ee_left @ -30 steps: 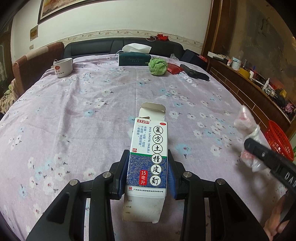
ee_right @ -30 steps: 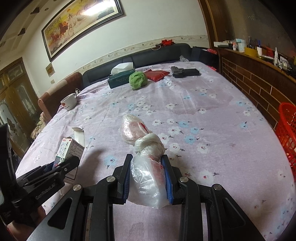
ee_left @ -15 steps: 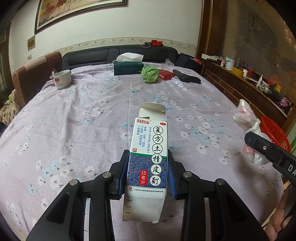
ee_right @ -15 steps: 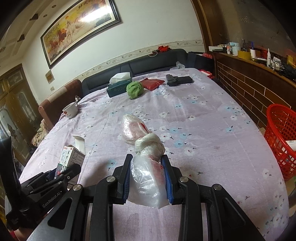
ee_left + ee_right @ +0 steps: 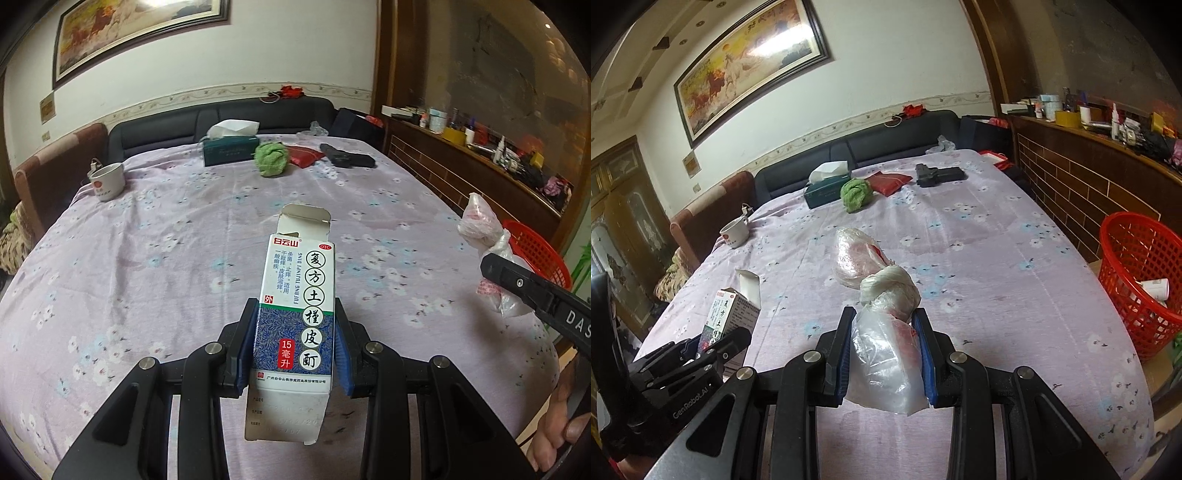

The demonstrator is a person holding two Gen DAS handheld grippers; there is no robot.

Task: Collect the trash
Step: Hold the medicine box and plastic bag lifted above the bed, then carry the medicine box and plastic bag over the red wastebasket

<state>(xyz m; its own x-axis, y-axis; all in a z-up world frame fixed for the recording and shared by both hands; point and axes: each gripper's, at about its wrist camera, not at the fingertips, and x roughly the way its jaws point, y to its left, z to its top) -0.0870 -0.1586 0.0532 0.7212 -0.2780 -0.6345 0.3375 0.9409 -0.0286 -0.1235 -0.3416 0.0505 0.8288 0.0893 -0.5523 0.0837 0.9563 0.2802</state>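
Above the near edge of the bench (image 5: 1015, 258), draped in a lilac floral cloth, both hands carry trash. Left hand-held gripper (image 5: 293, 354): pads pinching the lower half of an opened medicine carton (image 5: 295, 314), white and blue with Chinese print, top flap standing up. The carton is held upright and looks clear of the cloth. Right hand-held gripper (image 5: 884, 354): pads pinching a knotted clear plastic bag (image 5: 882, 332) with pink-red contents; the knot and a second bulge of the bag project forward beyond the fingertips.

Red mesh basket (image 5: 1137, 284) stands off the right edge of the bench, lower than its surface; a white cup-like item already lies inside. In the left wrist view the basket shows just behind the right gripper and its bag.

Far end of the bench, untouched: white mug (image 5: 108, 181) at far left, green tissue box (image 5: 229, 149), green crumpled cloth (image 5: 271, 158), red pouch (image 5: 304, 156), a black pistol-shaped object (image 5: 347, 159).

Judgement: pickup is done for both items; the step in hand is transport toward the basket. Next move calls for swinging each gripper rightward past the bench edge, over the basket mouth, then spreading the pads to drop. The bag is nearer the basket, so it likely goes first. The bag is soft and may cling to a pad on release. The carton is light and rigid and should fall cleanly.
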